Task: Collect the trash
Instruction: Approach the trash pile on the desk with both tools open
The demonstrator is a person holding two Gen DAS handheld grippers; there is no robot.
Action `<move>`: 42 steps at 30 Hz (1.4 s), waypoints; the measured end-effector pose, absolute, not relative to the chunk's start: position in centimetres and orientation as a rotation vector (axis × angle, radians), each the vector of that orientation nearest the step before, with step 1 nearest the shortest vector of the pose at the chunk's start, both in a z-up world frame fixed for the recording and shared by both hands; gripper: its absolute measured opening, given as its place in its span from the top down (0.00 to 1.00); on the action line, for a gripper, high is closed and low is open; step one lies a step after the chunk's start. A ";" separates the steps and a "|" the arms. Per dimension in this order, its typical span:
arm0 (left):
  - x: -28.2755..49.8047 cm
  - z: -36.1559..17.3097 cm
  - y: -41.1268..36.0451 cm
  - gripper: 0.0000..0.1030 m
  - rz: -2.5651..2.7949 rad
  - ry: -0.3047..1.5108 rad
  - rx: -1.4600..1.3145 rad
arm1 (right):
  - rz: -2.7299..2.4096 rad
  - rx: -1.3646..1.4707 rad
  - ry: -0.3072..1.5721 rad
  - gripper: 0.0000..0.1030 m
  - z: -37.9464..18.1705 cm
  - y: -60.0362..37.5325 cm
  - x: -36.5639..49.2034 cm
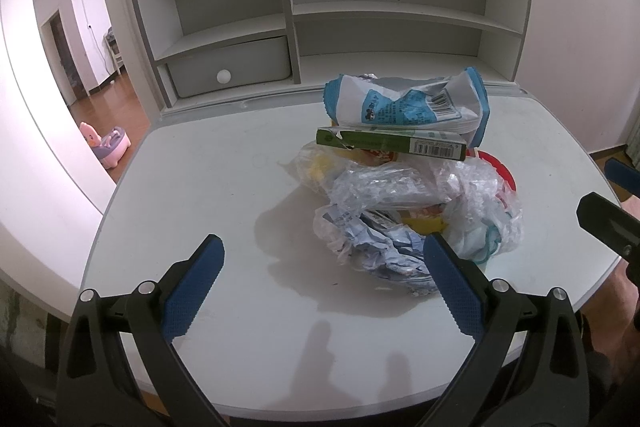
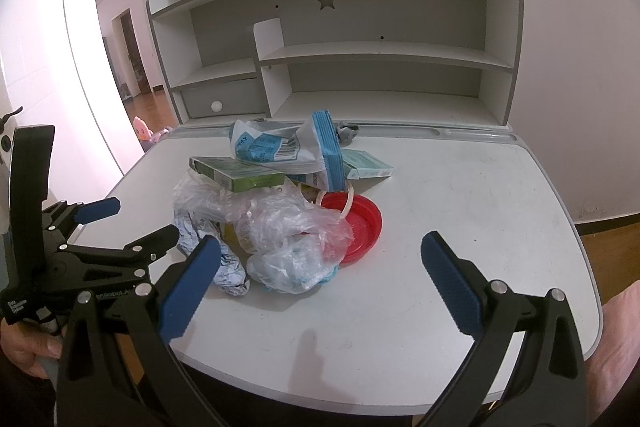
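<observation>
On desk (image 1: 208, 163), green box (image 1: 390, 143) crosswise.

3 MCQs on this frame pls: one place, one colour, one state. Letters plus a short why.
1. Where does the green box lie?
A. on top of the trash pile
B. on a shelf
C. in the drawer

2. What colour is the round lid at the pile's edge?
A. yellow
B. red
C. black

3. What state is the left claw in?
A. shut on the clear plastic bag
B. shut on nothing
C. open, holding nothing

Key:
1 A: it rests across the crumpled clear plastic bag, on the desk.
2 B: the right wrist view shows it plainly red.
3 C: its blue fingers stand wide apart, nothing between them; the right claw is open too.
</observation>
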State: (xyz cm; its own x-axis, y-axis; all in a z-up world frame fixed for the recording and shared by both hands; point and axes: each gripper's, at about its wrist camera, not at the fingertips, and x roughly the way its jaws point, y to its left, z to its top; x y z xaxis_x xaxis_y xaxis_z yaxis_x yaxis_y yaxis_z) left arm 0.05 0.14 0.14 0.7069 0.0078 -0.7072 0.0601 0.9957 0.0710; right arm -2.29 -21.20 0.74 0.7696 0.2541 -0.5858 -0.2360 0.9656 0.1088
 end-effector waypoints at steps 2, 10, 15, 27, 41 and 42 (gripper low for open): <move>0.2 0.1 0.3 0.06 -0.029 0.791 0.088 | 0.267 0.028 0.638 0.06 0.9 -21.1 -2.3; 0.3 -0.1 0.6 0.06 -0.029 0.795 0.088 | 0.266 0.029 0.639 0.06 0.9 -21.2 -2.3; 0.3 -0.2 0.7 0.06 -0.028 0.798 0.087 | 0.266 0.028 0.639 0.06 0.9 -21.2 -2.3; 0.4 -0.3 0.6 0.06 -0.030 0.803 0.086 | 0.265 0.027 0.638 0.06 0.8 -21.1 -2.3; 1.1 -0.5 1.4 0.06 -0.052 0.833 0.055 | 0.364 0.047 0.658 0.06 0.8 -20.8 -1.4; 1.3 -0.6 1.6 0.06 -0.061 0.840 0.047 | 0.395 0.060 0.668 0.06 1.0 -20.7 -0.9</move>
State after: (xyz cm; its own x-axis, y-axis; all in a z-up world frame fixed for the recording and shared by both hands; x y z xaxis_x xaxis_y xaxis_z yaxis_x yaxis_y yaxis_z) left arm 1.27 1.61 -0.56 0.6660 -0.0352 -0.7451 0.0728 0.9972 0.0179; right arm -0.87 -20.70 0.98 0.7139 0.3754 -0.5912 -0.3372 0.9241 0.1795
